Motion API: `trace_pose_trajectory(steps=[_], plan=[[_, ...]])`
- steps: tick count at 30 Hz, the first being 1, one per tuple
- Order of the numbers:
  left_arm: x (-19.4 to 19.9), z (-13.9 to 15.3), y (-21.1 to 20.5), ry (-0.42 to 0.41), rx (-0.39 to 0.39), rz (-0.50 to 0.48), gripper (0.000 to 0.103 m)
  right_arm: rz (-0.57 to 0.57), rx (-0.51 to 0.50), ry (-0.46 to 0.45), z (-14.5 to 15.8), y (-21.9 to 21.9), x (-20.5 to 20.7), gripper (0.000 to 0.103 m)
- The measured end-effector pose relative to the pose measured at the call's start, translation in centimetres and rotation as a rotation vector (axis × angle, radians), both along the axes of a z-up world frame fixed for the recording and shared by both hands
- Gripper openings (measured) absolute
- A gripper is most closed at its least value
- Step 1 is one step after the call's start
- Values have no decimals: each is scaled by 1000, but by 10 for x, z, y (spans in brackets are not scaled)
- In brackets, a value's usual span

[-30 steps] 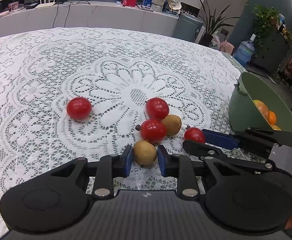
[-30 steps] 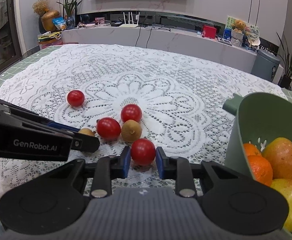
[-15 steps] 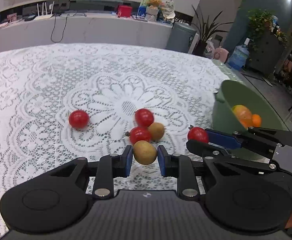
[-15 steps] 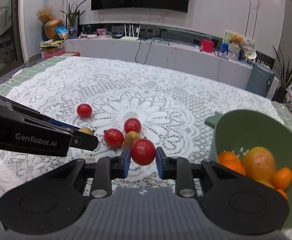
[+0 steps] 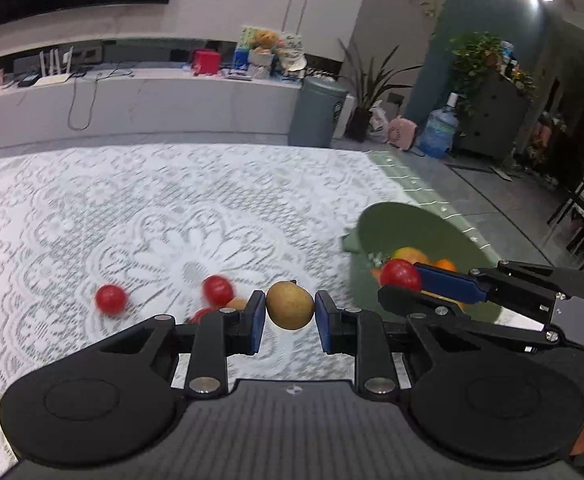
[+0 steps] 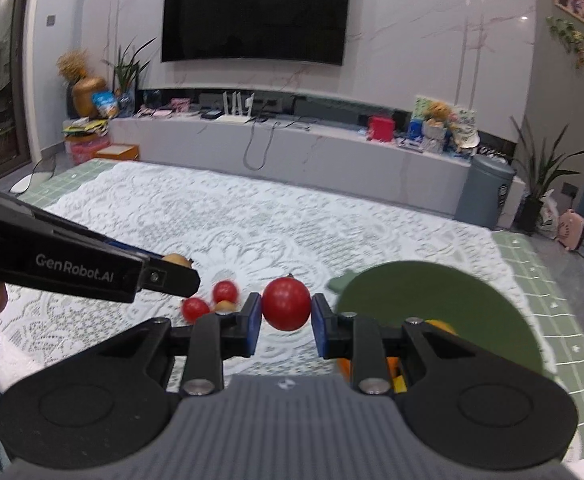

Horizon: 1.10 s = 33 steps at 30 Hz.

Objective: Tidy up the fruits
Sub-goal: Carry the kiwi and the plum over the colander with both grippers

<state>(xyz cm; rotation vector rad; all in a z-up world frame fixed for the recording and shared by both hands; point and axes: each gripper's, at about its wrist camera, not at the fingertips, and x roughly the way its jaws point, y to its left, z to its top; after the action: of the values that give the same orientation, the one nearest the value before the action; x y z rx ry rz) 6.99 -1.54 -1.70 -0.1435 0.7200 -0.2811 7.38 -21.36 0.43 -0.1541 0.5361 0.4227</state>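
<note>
While the left gripper (image 5: 290,312) clamps a brown fruit (image 5: 290,306) at lower centre, the right gripper (image 6: 285,316) pinches a red tomato (image 6: 286,304) beside the green bowl (image 6: 452,292). Three more tomatoes (image 5: 110,298) lie blurred on the lace-covered surface (image 5: 171,200), left of centre.

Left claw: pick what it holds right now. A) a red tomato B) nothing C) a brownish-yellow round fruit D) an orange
C: in the left wrist view the left claw has its blue pads pressed on either side of a brownish-yellow round fruit, held up off the lace tablecloth.
</note>
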Motion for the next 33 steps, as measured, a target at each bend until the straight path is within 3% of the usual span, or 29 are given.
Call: trace_pose_trajectory(steps=[12,23,33], plan=[[24,21,-58,-55,12,-133,30,-141,-11,-37,17,-55,17,23],[57,13,-99,-37,29,-237,30,-216,-48,35,4,-88,48,23],[91,-6,-115,25,55,-242,30,-227,-60,112,-17,-99,79,23]])
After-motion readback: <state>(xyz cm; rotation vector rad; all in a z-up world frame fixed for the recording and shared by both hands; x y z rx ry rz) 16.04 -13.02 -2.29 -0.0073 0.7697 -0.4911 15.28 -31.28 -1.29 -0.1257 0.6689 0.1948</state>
